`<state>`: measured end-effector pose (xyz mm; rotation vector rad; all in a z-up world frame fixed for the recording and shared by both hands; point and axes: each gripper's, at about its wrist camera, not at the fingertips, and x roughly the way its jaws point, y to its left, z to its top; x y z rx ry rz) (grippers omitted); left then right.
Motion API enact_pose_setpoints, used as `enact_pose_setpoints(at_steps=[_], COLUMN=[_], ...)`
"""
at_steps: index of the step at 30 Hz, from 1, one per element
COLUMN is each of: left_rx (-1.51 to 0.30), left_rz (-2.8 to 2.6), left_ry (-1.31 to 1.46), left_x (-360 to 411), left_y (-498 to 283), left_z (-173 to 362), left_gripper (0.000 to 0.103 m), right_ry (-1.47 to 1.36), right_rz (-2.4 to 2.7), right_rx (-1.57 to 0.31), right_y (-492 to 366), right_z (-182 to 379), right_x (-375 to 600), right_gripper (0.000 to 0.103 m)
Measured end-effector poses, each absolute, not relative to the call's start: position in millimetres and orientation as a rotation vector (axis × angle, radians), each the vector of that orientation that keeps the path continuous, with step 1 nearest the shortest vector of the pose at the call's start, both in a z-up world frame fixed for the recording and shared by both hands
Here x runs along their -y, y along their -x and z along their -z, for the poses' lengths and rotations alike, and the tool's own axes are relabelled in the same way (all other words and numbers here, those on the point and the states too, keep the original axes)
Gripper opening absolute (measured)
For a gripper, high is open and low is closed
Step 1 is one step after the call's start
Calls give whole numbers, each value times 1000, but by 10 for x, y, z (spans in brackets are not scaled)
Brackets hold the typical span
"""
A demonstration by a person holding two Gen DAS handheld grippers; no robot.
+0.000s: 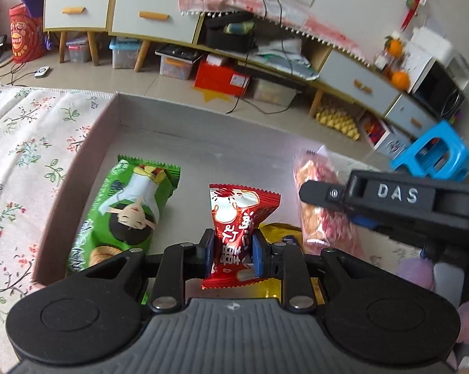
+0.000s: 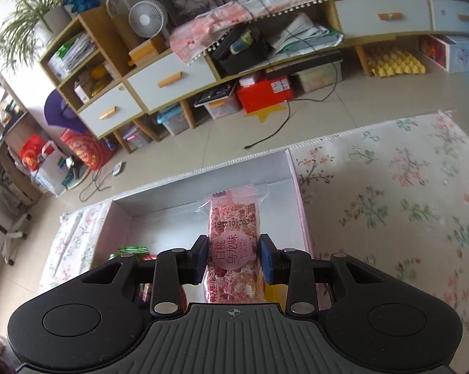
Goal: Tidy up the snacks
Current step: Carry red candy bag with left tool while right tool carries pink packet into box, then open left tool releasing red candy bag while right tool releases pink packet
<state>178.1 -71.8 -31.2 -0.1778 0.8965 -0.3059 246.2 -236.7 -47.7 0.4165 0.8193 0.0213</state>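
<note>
Evidently both loads hung over the box point(image 2: 292, 168): left gripper point(image 1: 233, 251) clamped the red snack packet point(image 1: 239, 218), right gripper point(image 2: 234, 257) the pink oolong bar point(image 2: 233, 243); lowering and letting go seemed next.

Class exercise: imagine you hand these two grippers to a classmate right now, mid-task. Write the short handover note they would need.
Left gripper: shut on the red snack packet, held over the box.
Right gripper: shut on the pink snack bar, also over the box, nearer its right wall.
Box: sits on the floral cloth, open.
Done: the green snack packet already lies flat inside, along the left wall.
Left: set down both held snacks in the free floor of the box beside the green one. A yellow wrapper shows under the left gripper; whether it is in the box I cannot tell.
</note>
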Motion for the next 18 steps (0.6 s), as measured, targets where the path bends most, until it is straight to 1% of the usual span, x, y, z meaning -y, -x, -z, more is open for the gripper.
enact_pose_setpoints(at_steps=[7,13,16,18], left_rx=[-899,-883,-876,-872], left_rz=[252,243,245,244], left_ry=[126,112,100,91], left_x=[778,801,821,840], left_y=[-1834,-1850,-1847,-1854], left_z=[374,369,359,349], left_gripper=[22,23,25,30], right_ry=[-333,-339,-357,-374], right_rz=[-2,-4,-9,-11], right_rx=[-834,-816,-803,-802], right_y=[-2607,-2644,-2649,-2648], right_z=[629,657,661,648], right_x=[2360,2393,2429,2451], right_gripper=[33,33,35,36])
